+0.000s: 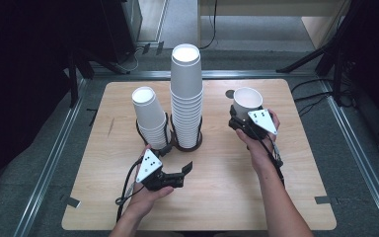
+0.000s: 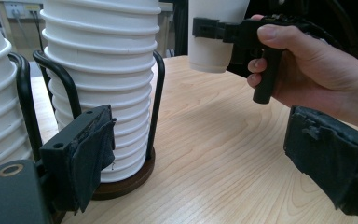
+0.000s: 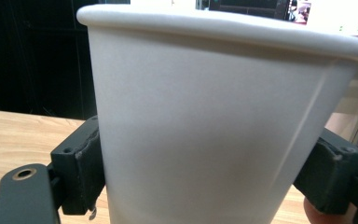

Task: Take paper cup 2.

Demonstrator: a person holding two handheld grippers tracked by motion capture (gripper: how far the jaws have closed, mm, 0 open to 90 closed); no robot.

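White cup stacks [image 1: 186, 94] flank the held cup [image 1: 247, 102].

Two black grippers are seen. The left gripper [image 1: 177, 172] is topped by a grey three-cornered plate [image 1: 149, 165] marked with small dark dots, and a black cable [image 1: 125, 190] is trailed from it beside the plate. A like plate [image 1: 263, 120] is carried on the right gripper [image 1: 241, 120], with a cable [image 1: 276, 160] just below that plate. The pads [image 2: 93, 156] are wrapped in dark frayed fabric, and a brass-ringed screw hole [image 2: 10, 170] is set beside them. Both forearms are bare, without sleeves.
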